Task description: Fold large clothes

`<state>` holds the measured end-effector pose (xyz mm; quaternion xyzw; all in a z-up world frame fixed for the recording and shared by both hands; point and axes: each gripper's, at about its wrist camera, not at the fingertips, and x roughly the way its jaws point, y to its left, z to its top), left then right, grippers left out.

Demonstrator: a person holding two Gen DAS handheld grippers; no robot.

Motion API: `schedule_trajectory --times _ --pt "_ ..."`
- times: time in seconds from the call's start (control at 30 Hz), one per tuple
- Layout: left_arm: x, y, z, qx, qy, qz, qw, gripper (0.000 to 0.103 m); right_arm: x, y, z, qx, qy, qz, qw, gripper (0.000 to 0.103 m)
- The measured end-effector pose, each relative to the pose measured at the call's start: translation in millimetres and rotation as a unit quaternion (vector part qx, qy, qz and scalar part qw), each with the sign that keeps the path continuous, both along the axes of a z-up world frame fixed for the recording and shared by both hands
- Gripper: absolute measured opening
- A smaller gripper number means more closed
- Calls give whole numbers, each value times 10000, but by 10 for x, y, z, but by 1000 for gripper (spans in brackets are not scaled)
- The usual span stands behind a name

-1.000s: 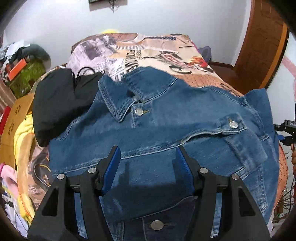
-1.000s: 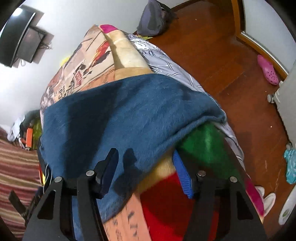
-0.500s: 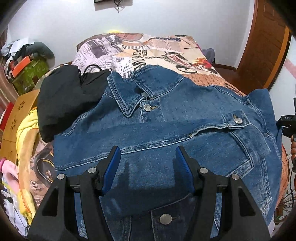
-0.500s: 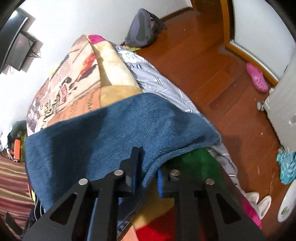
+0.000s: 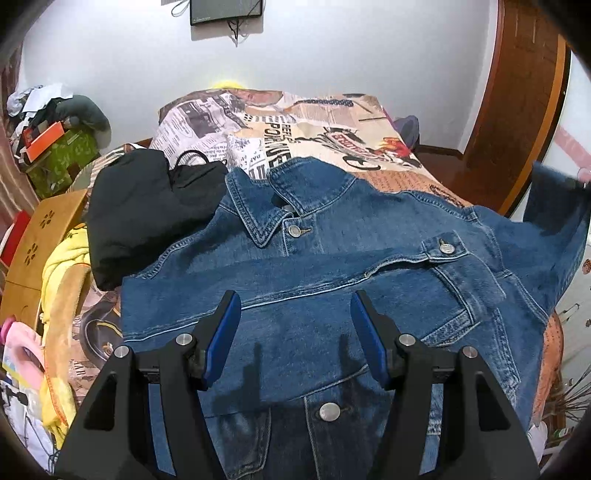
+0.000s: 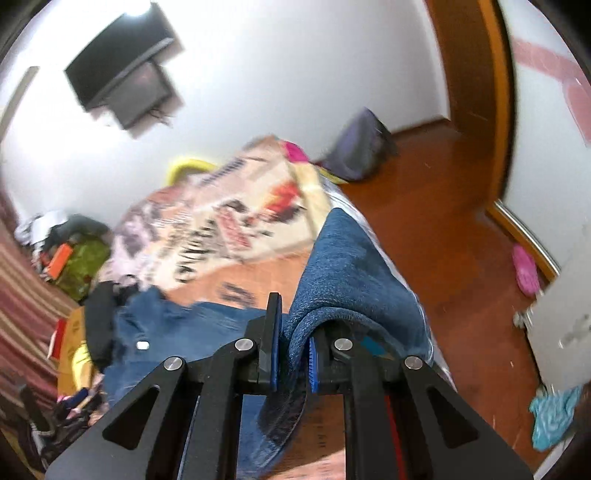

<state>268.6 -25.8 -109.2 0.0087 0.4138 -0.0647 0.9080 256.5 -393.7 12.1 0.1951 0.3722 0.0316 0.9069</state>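
Right gripper (image 6: 291, 354) is clamped tight on a fold of the denim jacket (image 5: 332, 280), my blue pads (image 6: 274, 350) pinching the cloth with the sleeve (image 6: 347, 280) bunched up over them and running off toward one o'clock. That view is smeared with blur, so fine detail is lost. Over in the left wrist view, my left gripper (image 5: 295, 332) hangs wide open above the jacket's front panel, fingers (image 5: 221, 339) spread with nothing between them, their shadows falling on the denim below.

The jacket lies front up across the bed (image 5: 314, 122), collar (image 5: 258, 206) at twelve o'clock from my left gripper, chest pocket flap (image 5: 454, 251) at two o'clock, a metal button (image 5: 330, 411) at six. At the far three o'clock edge the lifted sleeve end (image 5: 554, 199) stands up off the bed, blurred.

A black garment (image 5: 140, 206) sits at ten o'clock, touching the jacket's shoulder. Beyond it, at the ten o'clock edge of the room, a green box (image 5: 62, 158) has an orange item (image 5: 46, 138) on top, with clutter piled around; I can't tell what lies inside. A yellow cloth (image 5: 62, 266) drapes at nine o'clock. A dark screen (image 5: 225, 11) hangs on the wall at twelve. On the wooden floor (image 6: 461, 221) in the right view, a pink shoe (image 6: 526, 269) lies at three o'clock and a dark bag (image 6: 358, 147) at one.
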Motion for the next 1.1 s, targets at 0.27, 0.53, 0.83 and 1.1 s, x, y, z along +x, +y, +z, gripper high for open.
schedule_trajectory --times 0.27,0.53,0.83,1.1 --pt "-163 211 115 -42 -217 79 9997 61 97 798 136 64 -319 857 9958 11" --pt "-271 485 96 -106 -222 290 9993 61 342 1562 -385 118 398 1660 9853 11" --pt "-324 653 -48 -224 -4 481 9986 61 338 1859 -895 -43 1198 1968 9731 14" --pt "-295 460 -21 -96 -21 311 9995 61 158 1626 -814 30 1435 2016 9689 31"
